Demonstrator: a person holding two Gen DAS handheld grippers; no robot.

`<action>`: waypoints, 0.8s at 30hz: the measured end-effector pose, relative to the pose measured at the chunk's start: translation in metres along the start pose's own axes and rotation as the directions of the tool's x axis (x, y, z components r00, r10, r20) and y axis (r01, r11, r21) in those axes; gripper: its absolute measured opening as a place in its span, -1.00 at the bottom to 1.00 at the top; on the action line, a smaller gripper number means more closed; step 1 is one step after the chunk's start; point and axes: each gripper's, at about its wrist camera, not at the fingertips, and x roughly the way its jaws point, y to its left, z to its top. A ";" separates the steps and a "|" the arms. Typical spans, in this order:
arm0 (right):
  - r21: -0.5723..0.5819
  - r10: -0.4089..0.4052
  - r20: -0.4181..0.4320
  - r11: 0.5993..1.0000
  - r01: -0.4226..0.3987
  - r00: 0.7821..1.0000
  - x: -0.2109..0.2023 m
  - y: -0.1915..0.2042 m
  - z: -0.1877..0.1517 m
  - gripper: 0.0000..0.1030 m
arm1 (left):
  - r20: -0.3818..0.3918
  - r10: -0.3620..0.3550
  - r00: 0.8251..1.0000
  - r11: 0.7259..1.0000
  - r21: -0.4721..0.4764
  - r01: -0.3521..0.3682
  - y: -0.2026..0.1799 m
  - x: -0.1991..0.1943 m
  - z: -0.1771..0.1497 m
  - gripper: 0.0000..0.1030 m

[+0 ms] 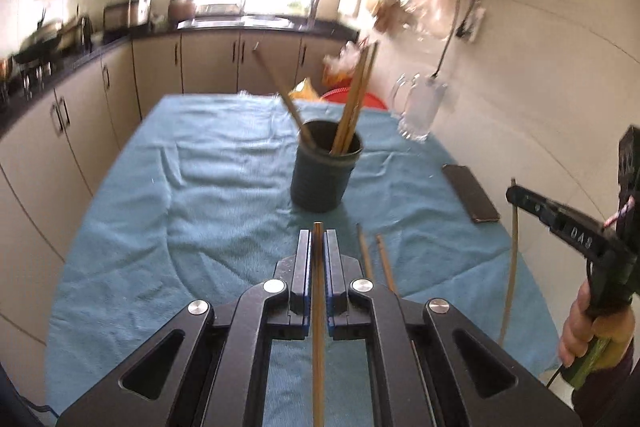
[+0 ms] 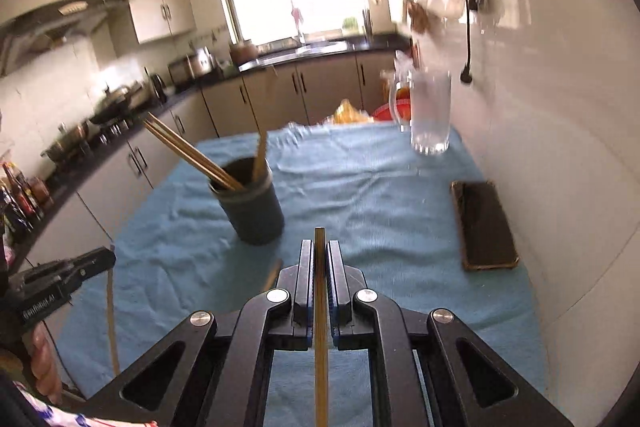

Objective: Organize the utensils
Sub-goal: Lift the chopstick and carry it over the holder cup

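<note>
On the blue cloth [image 1: 200,167], only your left view shows two loose chopsticks [image 1: 365,251]. Your left gripper [image 1: 318,239] and right gripper [image 2: 320,251] each clench one chopstick [image 1: 318,307].

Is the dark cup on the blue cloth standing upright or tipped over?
Upright: the dark cup stands on its base on the blue cloth, mouth up, chopsticks leaning inside.
</note>
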 end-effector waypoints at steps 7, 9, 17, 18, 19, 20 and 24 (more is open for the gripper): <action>-0.026 0.018 0.089 1.000 -0.016 0.996 -0.044 0.014 0.000 -0.89 | 0.070 -0.046 0.996 0.998 0.049 0.043 -0.017 -0.043 -0.003 -0.91; -0.040 0.020 0.104 0.999 -0.016 0.994 -0.052 0.017 -0.002 -0.89 | 0.093 -0.060 0.994 0.997 0.061 0.054 -0.021 -0.054 -0.005 -0.91; -0.074 0.028 0.147 0.997 -0.018 0.989 -0.074 0.027 0.000 -0.89 | 0.133 -0.099 0.986 0.994 0.056 0.092 -0.030 -0.080 -0.001 -0.91; -0.076 0.031 0.151 0.997 -0.020 0.988 -0.076 0.028 0.002 -0.89 | 0.132 -0.105 0.986 0.994 0.048 0.099 -0.030 -0.081 0.000 -0.91; -0.079 0.033 0.155 0.997 -0.020 0.987 -0.077 0.028 0.003 -0.89 | 0.133 -0.108 0.985 0.994 0.043 0.103 -0.029 -0.083 0.002 -0.91; -0.082 0.034 0.159 0.996 -0.021 0.987 -0.079 0.029 0.005 -0.89 | 0.137 -0.110 0.985 0.994 0.039 0.105 -0.028 -0.083 0.003 -0.91; -0.093 0.040 0.174 0.995 -0.024 0.984 -0.083 0.034 0.012 -0.89 | 0.164 -0.098 0.982 0.995 0.035 0.093 -0.027 -0.090 0.010 -0.91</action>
